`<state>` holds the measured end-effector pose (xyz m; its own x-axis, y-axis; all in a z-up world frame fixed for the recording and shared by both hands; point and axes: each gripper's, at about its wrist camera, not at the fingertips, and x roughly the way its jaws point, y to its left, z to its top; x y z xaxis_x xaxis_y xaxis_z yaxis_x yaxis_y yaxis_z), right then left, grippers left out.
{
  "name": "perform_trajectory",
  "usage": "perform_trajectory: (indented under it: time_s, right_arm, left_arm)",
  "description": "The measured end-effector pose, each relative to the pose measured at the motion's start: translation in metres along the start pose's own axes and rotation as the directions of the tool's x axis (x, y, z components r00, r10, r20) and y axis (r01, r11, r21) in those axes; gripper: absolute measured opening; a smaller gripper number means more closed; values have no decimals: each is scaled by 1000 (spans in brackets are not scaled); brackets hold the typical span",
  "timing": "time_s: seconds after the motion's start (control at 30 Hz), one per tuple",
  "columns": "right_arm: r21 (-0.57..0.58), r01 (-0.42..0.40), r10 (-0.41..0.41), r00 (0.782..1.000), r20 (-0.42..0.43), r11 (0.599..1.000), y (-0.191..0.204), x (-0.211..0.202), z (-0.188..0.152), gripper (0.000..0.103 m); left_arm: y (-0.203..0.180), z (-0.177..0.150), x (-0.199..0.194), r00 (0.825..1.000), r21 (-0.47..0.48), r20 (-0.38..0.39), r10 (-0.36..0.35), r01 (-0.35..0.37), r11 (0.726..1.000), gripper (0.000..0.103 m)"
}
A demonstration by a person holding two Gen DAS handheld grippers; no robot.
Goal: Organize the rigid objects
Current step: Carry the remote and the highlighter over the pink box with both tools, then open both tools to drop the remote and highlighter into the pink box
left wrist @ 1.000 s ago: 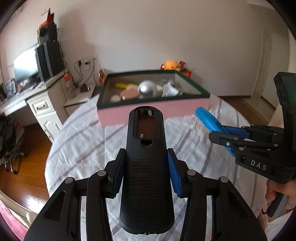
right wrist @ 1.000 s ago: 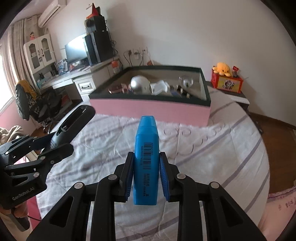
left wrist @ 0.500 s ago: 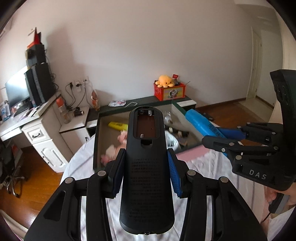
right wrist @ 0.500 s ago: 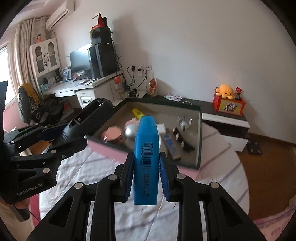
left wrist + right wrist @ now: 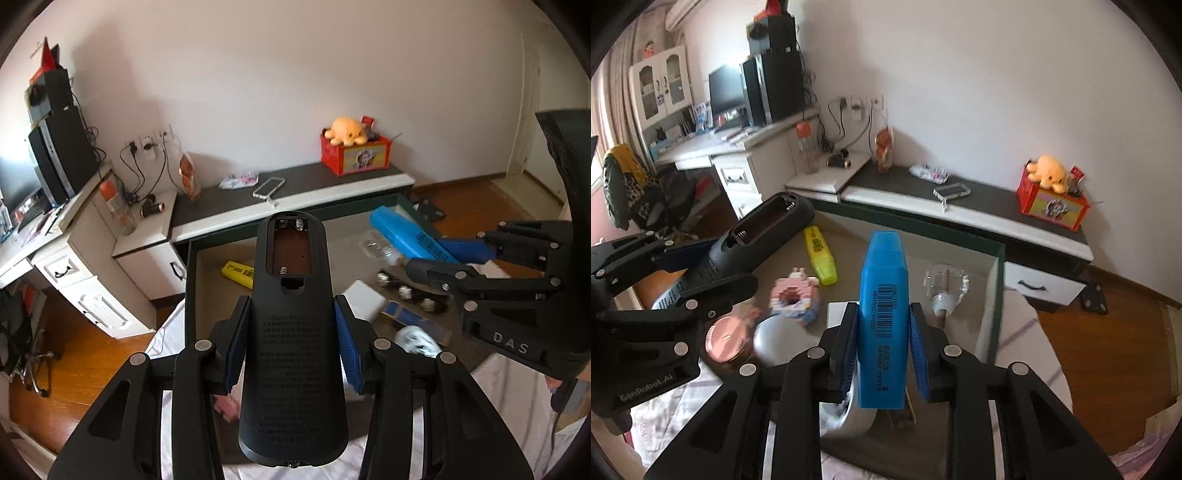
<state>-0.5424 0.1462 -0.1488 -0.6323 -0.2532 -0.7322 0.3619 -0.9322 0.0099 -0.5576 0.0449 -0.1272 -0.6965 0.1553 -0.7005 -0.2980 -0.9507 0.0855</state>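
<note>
Black remote control (image 5: 293, 332), back side up with its battery bay uncovered and springs exposed — clamped at mid-length between the blue pads of the left gripper (image 5: 293, 343), its far end projecting forward above the box. Blue highlighter (image 5: 883, 317), barcode label facing the camera, cap end away — pinched between the pads of the right gripper (image 5: 882, 343), standing roughly along the fingers. Both tongs are thus narrowed onto their loads, and each is seen from the other's camera: the right gripper at the right edge of the left wrist view, the left one at the left edge of the right wrist view.

Below both held items lies the open box (image 5: 995, 295), dark green at the rim, pale inside. Contents visible in the right wrist view: a yellow highlighter (image 5: 820, 260) near the far wall, a pink brick-built figure (image 5: 794, 299), a round pink case (image 5: 724, 341), a silver ball (image 5: 774, 341), a clear crystal-like piece (image 5: 945, 282). The box rests on a striped white cloth (image 5: 1030, 332).

Behind the box: a low dark-topped bench (image 5: 295, 184) carrying a clear phone case (image 5: 267, 187) and a red box (image 5: 356, 155) topped by an orange plush octopus (image 5: 345, 129).
</note>
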Motion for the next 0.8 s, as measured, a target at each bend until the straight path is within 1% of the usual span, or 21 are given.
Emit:
perform_trajectory:
  time_s: [0.07, 0.17, 0.27, 0.47, 0.6, 0.67, 0.73, 0.77, 0.8]
  right_arm:
    - [-7, 6, -7, 999, -35, 1000, -2, 18, 4, 27]
    - [-5, -2, 2, 996, -86, 1000, -5, 41, 8, 27]
    - [-4, -9, 9, 994, -113, 1000, -5, 55, 7, 27]
    - [3, -16, 16, 987, -160, 1000, -7, 72, 10, 27]
    - [9, -13, 14, 986, -164, 1000, -7, 71, 13, 27]
    - [14, -13, 15, 988, -152, 1000, -7, 69, 12, 28]
    - [27, -20, 24, 990, -142, 999, -5, 65, 12, 34]
    - [31, -24, 28, 990, -137, 999, -5, 63, 12, 42]
    - [31, -22, 26, 991, -129, 999, -3, 60, 12, 42]
  left_arm:
    - [2, 2, 15, 1000, 2, -27, -8, 9, 1000, 44]
    - [3, 0, 34, 998, 10, -60, 1, 0, 1000, 44]
    - [4, -1, 45, 997, 12, -81, -6, 7, 1000, 44]
    - [6, -2, 56, 995, 1, -101, -6, 7, 1000, 44]
    - [6, -2, 62, 993, -2, -116, -4, 4, 1000, 44]
    - [7, -2, 60, 993, -4, -117, -6, 6, 1000, 45]
    - [6, -2, 55, 995, 0, -101, -12, 12, 1000, 46]
    - [5, -2, 48, 996, 1, -86, -1, 1, 1000, 48]
    - [6, -3, 44, 997, 5, -77, 5, -4, 1000, 55]
